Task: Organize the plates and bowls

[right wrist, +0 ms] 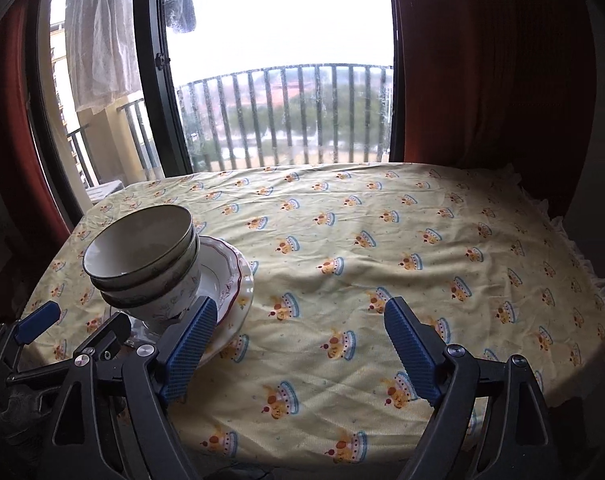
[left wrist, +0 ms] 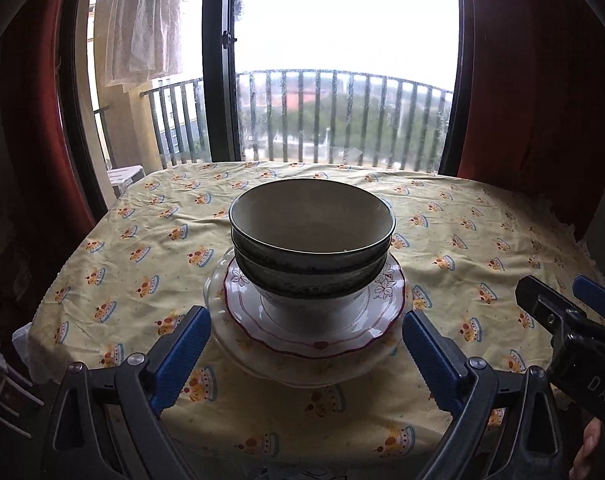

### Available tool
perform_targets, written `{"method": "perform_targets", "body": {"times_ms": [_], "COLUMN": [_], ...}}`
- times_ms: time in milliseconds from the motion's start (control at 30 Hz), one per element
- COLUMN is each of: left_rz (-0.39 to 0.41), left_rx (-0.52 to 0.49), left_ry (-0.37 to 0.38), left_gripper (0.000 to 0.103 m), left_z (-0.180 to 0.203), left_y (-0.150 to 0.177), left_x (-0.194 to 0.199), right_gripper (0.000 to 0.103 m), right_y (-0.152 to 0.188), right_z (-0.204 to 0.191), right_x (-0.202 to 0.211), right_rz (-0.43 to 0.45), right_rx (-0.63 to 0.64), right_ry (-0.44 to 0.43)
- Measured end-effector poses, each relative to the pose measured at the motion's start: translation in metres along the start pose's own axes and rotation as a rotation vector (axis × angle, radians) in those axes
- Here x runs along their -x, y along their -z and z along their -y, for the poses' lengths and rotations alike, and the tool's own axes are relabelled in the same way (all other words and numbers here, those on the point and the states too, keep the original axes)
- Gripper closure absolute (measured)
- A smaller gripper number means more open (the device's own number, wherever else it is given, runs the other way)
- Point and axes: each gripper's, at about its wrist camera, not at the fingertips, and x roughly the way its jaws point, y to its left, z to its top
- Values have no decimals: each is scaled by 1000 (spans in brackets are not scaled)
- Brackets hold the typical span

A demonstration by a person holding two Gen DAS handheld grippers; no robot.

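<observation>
Item one: the stack. Two bowls (left wrist: 312, 236) nested one inside the other, dark-rimmed, pale inside, the lower one printed with a dark band. They sit upright on a red-edged plate (left wrist: 314, 332) with scalloped rim and flower outlines. That plate rests on a clear glass plate (left wrist: 238, 354), wider, its edge showing all round. The whole pile stands on the yellow tablecloth (left wrist: 114, 264), toward the middle of the table, patterned with small crown-like cakes.

Item two: my left gripper (left wrist: 306, 354). Jaws spread wide, holding nothing. The blue pads (left wrist: 182, 360) sit on either side of the plates' near edge, apart from them as far as I can tell.

Item three: my right gripper (right wrist: 302, 354). Also wide, also empty. It hangs over bare cloth to the right of the stack; from its own view, its left pad overlaps the plates' near rim, whether touching I cannot tell. From the left view it shows at the right edge.

Item four: surroundings. Balcony window (left wrist: 342, 60) behind the table, railing (left wrist: 342, 116) beyond the glass, red curtain (left wrist: 542, 80) to the right.
</observation>
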Motion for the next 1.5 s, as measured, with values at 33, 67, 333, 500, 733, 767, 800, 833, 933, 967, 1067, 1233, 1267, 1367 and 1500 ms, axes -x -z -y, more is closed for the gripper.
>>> {"method": "perform_targets", "body": {"times_ms": [33,67,333,500,733,767,800,833,933,967,1067,1233,1267,1367,1500], "left_rz": [5,12,35,46,63,65,65,64,65,65,76,69,70,75,82], "left_rx": [3,12,16,25,28,25,23,24,25,25,20,21,20,20,39], "left_ry": [4,10,24,11,5,7,11,16,22,22,6,19,18,13,8], "left_gripper": [5,4,3,3,2,1,0,0,0,0,0,0,0,0,0], "left_z": [2,2,11,10,13,14,14,14,16,16,18,18,18,19,17], "left_y": [4,8,25,27,24,22,21,20,18,18,17,18,18,18,18], "left_x": [3,6,18,22,26,26,26,25,24,24,25,25,26,27,29], "right_gripper": [13,12,12,12,12,12,12,12,12,12,11,11,11,10,10], "right_y": [7,14,40,44,40,40,39,39,38,37,36,35,35,34,34], "right_z": [3,5,20,18,19,20,21,23,25,25,26,28,28,28,27], "right_x": [2,5,10,13,14,14,14,14,14,14,14,15,15,14,16], "right_rz": [6,7,12,30,44,47,48,49,50,51,53,58,57,55,55], "right_rx": [8,15,-23,-19,-17,-23,-28,-33,-42,-42,-42,-43,-44,-43,-28], "right_ry": [12,24,19,5,-11,-11,-10,-10,-9,-8,-7,-7,-8,-8,-9]}}
